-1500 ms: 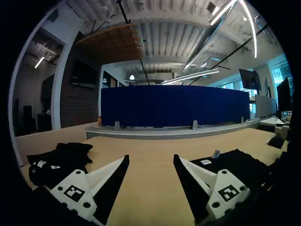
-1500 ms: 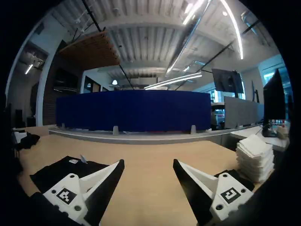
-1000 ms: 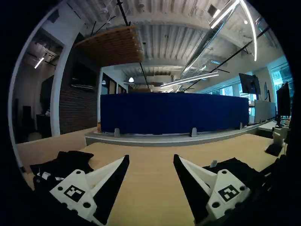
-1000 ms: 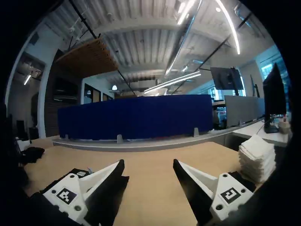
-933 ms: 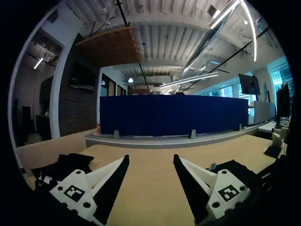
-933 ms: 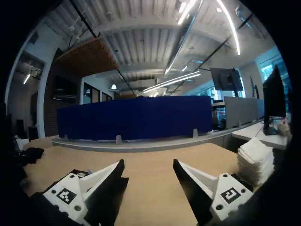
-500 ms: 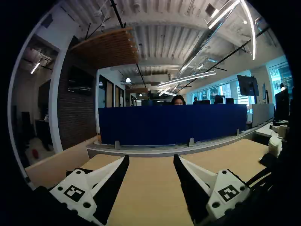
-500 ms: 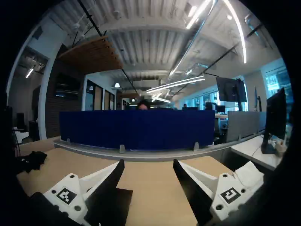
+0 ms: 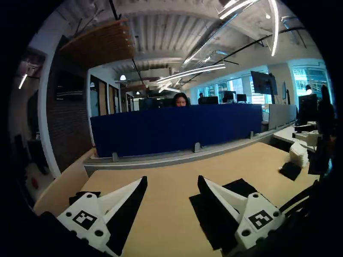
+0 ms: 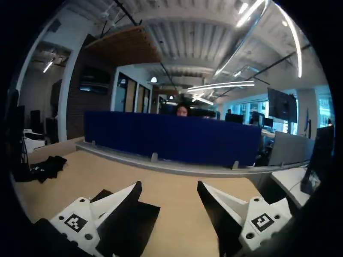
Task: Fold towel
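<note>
Towel [image 9: 242,187] lies flat, partly hidden behind the left claw [image 9: 171,179].

Light wooden table [image 9: 171,205] with flat black towel [image 9: 242,186] and, seemingly, crumpled black cloths [image 10: 49,167].

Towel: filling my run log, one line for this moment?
towel: black, flat on table | left claw: open, empty | right claw: open, empty

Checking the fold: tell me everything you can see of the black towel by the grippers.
The black towel is matte dark cloth lying flat on the light wooden table. Its visible edges are straight and meet in a square corner, with no wrinkles showing. It sits partly behind fingers of the left hand-held gripper and the right hand-held gripper, both open; contact cannot be told.
</note>
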